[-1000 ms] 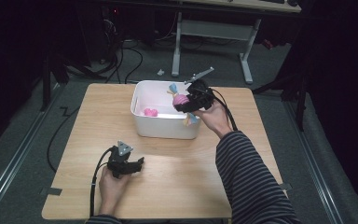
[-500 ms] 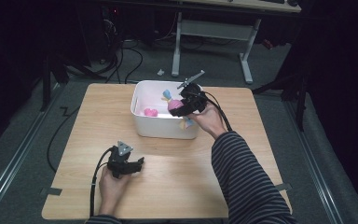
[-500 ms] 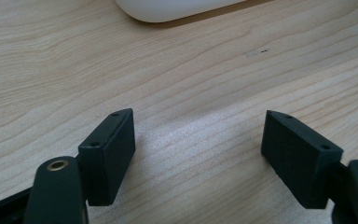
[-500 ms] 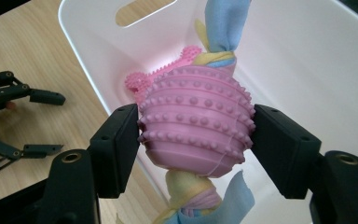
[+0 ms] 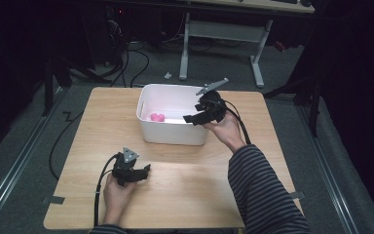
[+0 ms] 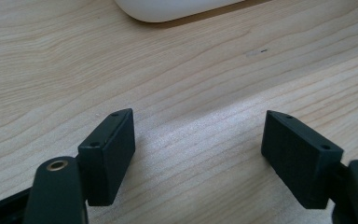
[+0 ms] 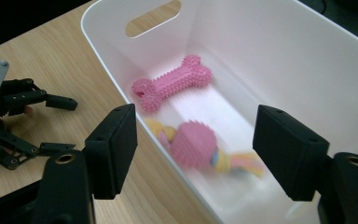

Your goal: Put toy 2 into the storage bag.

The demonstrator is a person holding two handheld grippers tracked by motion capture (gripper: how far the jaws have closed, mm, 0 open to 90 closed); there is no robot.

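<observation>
Right tool (image 7: pixel 193 154), jaws wide and empty, has just dropped a pink ball rope toy (image 7: pixel 200 147) into the white bin (image 7: pixel 279 51) below it.

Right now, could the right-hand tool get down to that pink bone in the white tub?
Probably yes. The right tool is open above the tub, and the pink bone lies uncovered on its floor, apart from the ball-and-rope toy.
</observation>
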